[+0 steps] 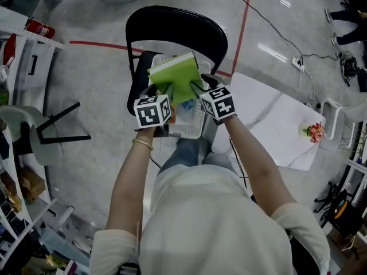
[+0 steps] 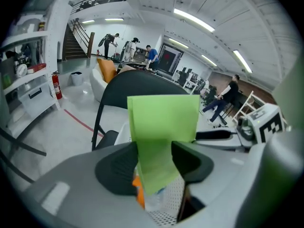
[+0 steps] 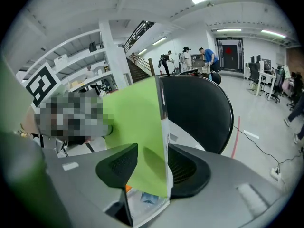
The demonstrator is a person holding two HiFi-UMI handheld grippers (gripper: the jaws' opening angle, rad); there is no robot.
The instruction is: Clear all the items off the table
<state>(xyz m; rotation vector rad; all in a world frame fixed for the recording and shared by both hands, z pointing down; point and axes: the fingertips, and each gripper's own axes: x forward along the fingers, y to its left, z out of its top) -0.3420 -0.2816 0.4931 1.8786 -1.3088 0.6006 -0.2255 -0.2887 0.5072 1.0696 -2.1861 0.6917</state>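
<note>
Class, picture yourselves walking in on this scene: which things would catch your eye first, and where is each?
A bright green thin book stands out most, gripped from both sides by the left gripper and right gripper at the centre of the head view. Just below it sits a white perforated basket on the seat of a black chair.

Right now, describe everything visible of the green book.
The green book has a plain bright green cover and white page edges. It looks closed and hangs tilted in the air above the white perforated basket on the black chair. The left claw and the right claw each grip its near end, one at either side; nothing else touches it.
</note>
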